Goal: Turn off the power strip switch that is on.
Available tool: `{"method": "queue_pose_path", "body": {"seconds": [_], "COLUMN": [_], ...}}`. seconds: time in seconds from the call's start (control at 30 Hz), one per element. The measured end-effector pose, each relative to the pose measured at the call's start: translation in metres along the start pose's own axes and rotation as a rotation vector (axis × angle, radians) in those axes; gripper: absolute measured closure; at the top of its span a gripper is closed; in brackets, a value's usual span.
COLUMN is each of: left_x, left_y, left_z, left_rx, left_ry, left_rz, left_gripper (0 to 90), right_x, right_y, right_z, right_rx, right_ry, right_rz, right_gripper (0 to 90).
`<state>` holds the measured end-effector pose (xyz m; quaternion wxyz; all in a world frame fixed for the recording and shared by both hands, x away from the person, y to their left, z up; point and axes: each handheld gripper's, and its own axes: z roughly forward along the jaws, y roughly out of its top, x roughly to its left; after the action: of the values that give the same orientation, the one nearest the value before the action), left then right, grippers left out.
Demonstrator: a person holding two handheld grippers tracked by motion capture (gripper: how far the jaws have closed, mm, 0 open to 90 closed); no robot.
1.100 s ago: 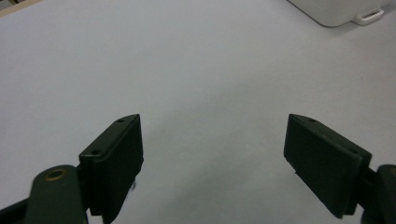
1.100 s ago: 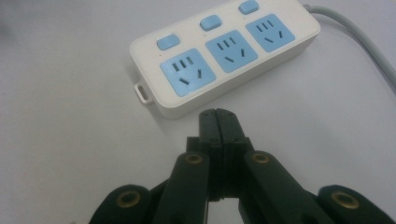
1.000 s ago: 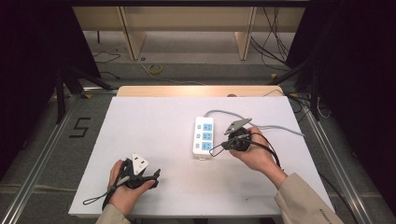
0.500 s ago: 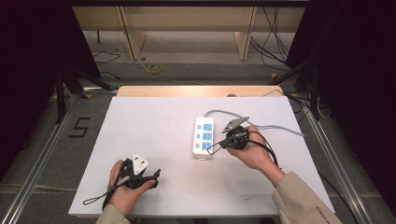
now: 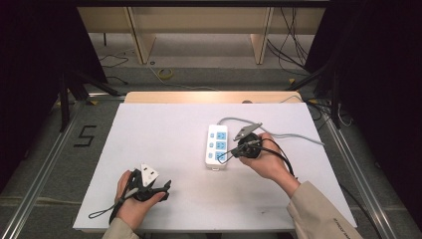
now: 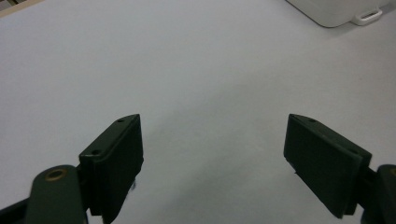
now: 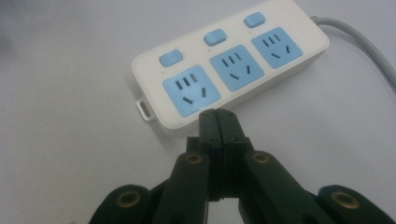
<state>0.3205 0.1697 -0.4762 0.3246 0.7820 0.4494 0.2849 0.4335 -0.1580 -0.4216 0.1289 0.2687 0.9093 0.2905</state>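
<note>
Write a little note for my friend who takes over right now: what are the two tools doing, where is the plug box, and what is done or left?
Right tool: jaws shut with nothing between them, tips at the near edge of the white power strip, close to its end socket.
Left tool: jaws wide open and holding nothing, low over the bare white table at the near left.
Power strip: flat mid-table, three blue sockets and three blue switches, grey cable trailing away.
Done: nothing visibly plugged in.
Left: probably pressing a switch with the shut right tool; that is a guess.
</note>
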Motion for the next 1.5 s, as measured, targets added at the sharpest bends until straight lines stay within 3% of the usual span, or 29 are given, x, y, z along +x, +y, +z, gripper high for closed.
{"method": "queue_pose_path", "body": {"seconds": [1.5], "left_x": [0.0], "left_y": [0.001], "left_z": [0.0], "left_rx": [-0.002], "left_ry": [-0.001], "left_rz": [-0.003], "left_gripper": [19.6], "right_x": [0.003], "right_y": [0.019], "right_z": [0.015], "right_rx": [0.025], "right_ry": [0.013], "right_rz": [-0.013], "right_gripper": [90.0]}}
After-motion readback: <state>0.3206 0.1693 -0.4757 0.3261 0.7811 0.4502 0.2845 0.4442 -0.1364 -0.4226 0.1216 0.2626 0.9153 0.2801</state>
